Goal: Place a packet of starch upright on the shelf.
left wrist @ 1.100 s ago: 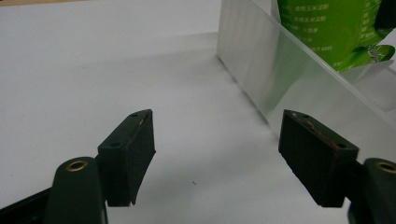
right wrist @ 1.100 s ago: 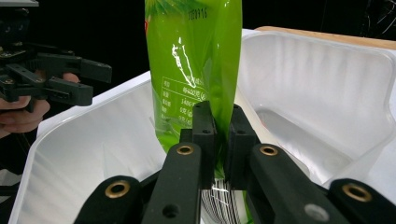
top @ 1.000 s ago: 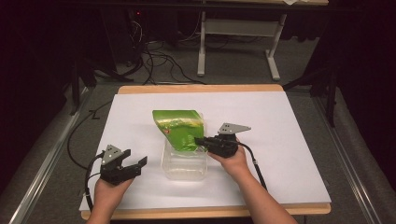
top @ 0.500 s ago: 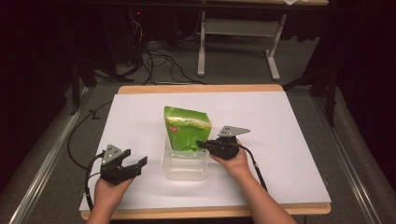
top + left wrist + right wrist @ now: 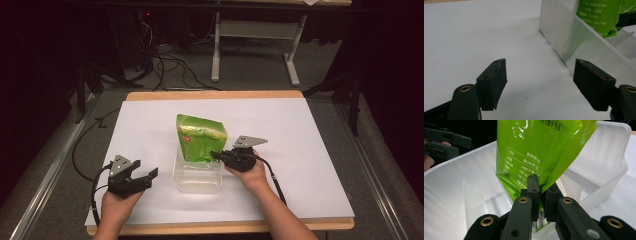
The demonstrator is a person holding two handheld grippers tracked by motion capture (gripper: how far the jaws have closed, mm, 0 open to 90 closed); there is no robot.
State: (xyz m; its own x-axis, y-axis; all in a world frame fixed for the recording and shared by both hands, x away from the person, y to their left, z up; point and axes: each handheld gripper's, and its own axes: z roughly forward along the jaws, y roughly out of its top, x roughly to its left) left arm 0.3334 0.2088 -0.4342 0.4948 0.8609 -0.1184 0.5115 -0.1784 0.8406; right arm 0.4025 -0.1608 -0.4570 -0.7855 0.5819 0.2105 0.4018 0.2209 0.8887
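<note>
Green pouch (image 5: 541,152) printed "250916", "1486", pinched by right claw (image 5: 541,195), over clear tub (image 5: 454,195)

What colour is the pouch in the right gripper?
Bright green pouch, clearest in the right gripper view.

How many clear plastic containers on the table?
1: a clear plastic container at the table's near middle, between both grippers, with the green foil pouch standing in it. Nothing suggests another one hidden.

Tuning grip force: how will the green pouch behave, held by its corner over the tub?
Probably floppy: the pouch creases where the right tool pinches it. Likely light, since a corner pinch holds it up. The glossy film may slip. It could tip leaning in the tub.
</note>
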